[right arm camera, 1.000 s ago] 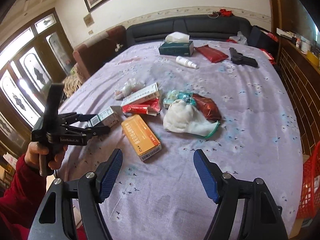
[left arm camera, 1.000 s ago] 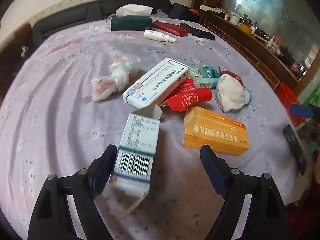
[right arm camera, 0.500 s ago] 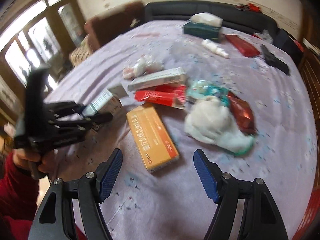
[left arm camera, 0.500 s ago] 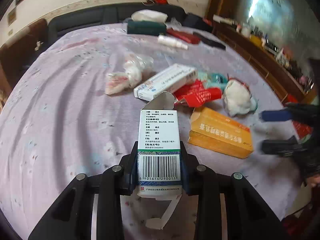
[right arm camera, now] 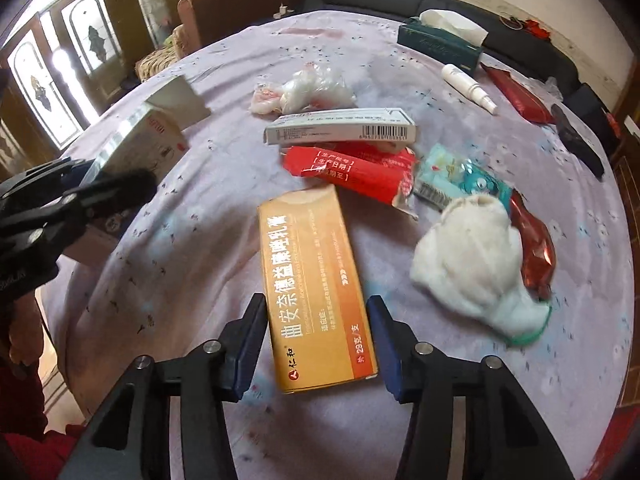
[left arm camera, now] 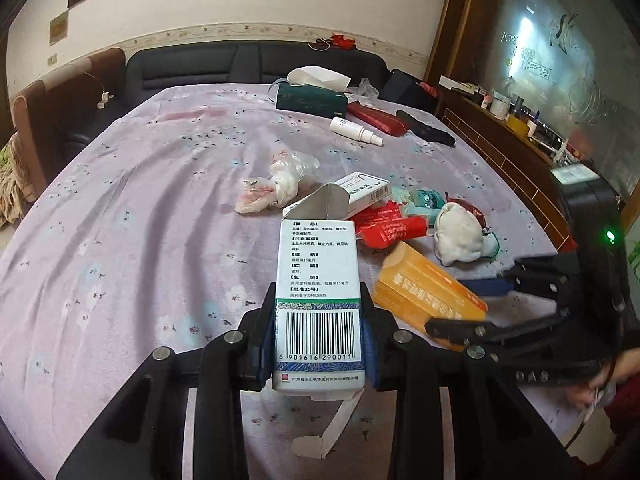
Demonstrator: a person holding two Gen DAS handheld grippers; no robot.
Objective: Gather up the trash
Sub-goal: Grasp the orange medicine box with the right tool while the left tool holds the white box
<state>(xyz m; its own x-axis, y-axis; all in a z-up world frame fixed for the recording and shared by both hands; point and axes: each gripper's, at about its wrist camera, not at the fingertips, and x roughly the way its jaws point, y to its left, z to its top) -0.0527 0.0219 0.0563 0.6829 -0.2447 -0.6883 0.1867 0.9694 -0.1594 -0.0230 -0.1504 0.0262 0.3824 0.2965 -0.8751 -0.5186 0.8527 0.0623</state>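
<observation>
A lilac tablecloth (left arm camera: 120,240) with a scatter of small dark and pale flower prints lies under a white carton (left arm camera: 319,280) with black text, a green band and a black barcode, and an orange box (right arm camera: 316,292) fading to yellow, with white characters and a red strip. Beside them show a crumpled red packet (right arm camera: 352,168), a white box (right arm camera: 340,126) with a grey side, a teal wrapper (right arm camera: 464,176), an off-white cloth wad (right arm camera: 468,256), a shiny dark-red wrapper (right arm camera: 536,252), a dark-green tissue box (left arm camera: 310,98) and a white bottle (left arm camera: 354,130)
</observation>
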